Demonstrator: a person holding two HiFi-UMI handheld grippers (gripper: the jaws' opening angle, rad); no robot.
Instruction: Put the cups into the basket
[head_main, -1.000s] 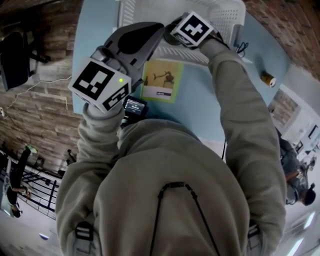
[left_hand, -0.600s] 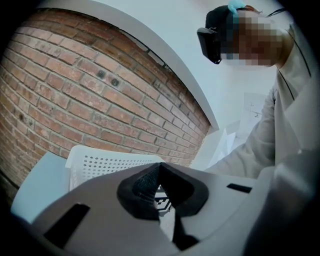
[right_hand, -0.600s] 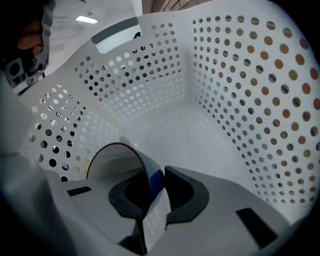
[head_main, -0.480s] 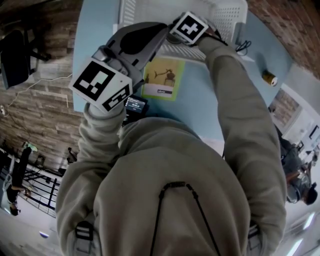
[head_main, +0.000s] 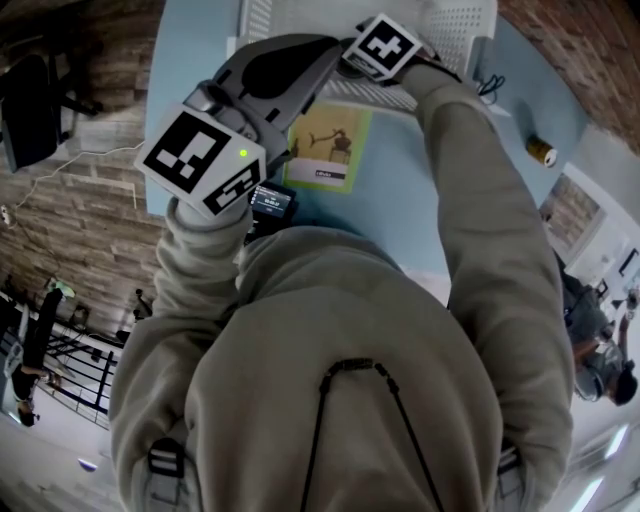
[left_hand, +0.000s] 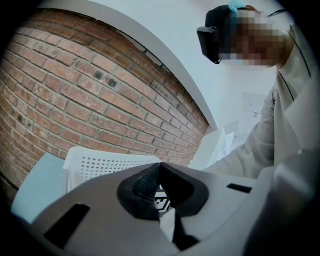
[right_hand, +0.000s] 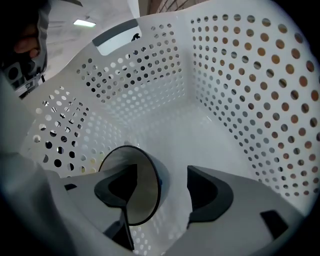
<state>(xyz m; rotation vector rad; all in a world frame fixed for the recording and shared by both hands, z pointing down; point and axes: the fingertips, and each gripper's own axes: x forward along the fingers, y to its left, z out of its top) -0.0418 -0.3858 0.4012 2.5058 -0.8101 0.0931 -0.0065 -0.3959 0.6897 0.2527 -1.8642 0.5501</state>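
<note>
A person in a grey hooded top leans over a pale blue table, holding a gripper in each hand, with a white perforated basket at the table's far edge. The right gripper points steeply down into the basket. Its jaws have just been opening and now stand wide apart. A cup lies tipped on its side on the basket floor, close to the near wall, its mouth facing up toward the gripper. The left jaw sits in the cup's mouth, and the right jaw is clear of the cup's outer wall, so nothing is being squeezed. The left gripper hovers nearly level just in front of the basket, its jaw tips together with nothing between them. A yellow-green card lies flat on the table just in front of the basket. A small yellow spool sits well to the right of the basket.
</note>
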